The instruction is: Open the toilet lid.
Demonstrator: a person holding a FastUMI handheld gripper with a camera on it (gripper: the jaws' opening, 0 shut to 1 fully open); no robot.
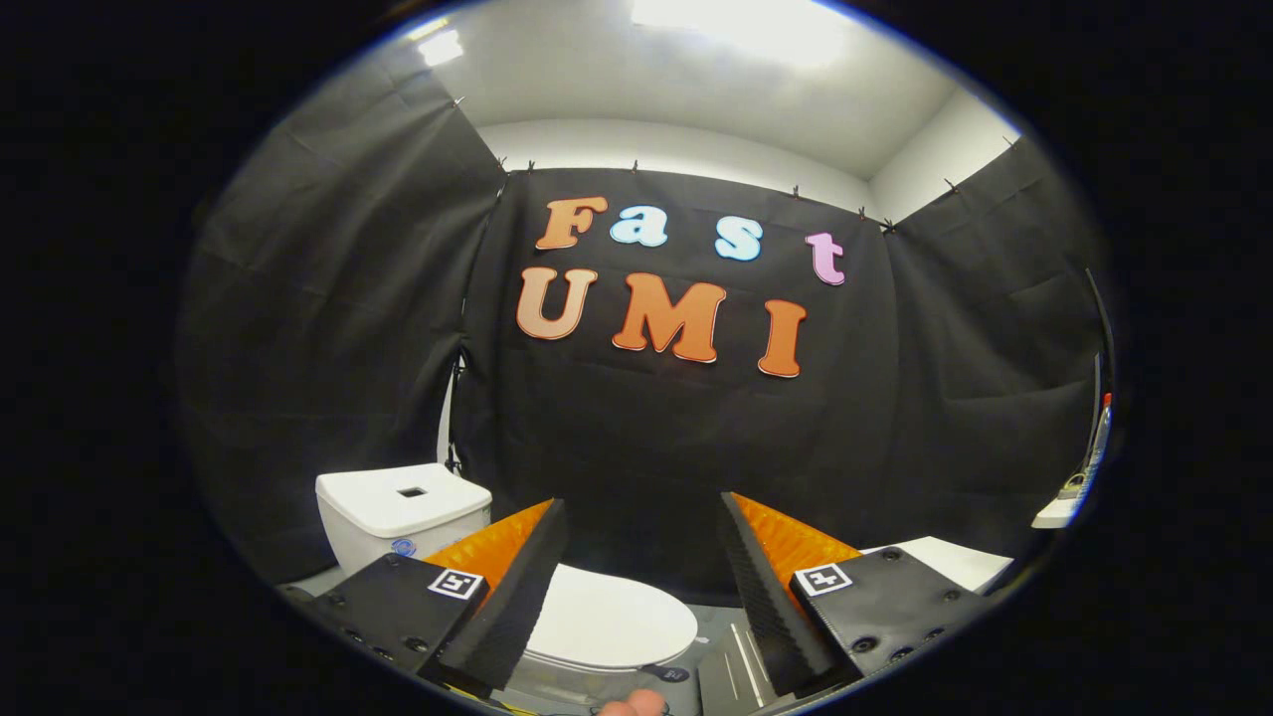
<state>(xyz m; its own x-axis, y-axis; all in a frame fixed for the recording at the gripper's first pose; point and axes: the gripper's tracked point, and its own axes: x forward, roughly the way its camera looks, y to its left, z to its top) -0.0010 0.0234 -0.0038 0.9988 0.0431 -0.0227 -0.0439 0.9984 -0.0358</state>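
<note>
A white toilet stands low ahead, its tank (400, 512) behind my left finger. Its lid (609, 619) lies flat and closed over the bowl, showing between my fingers and partly hidden by the left one. My gripper (644, 512) is open, with a wide gap between the fingers and nothing held. It hovers above and short of the lid, not touching it.
Black cloth walls close the booth on three sides. A white flat surface (953, 559) sits beyond my right finger, and a small shelf with a bottle (1096, 447) is at the far right. Grey floor (724, 651) lies beside the toilet. A person's fingertips (636, 705) peek in below.
</note>
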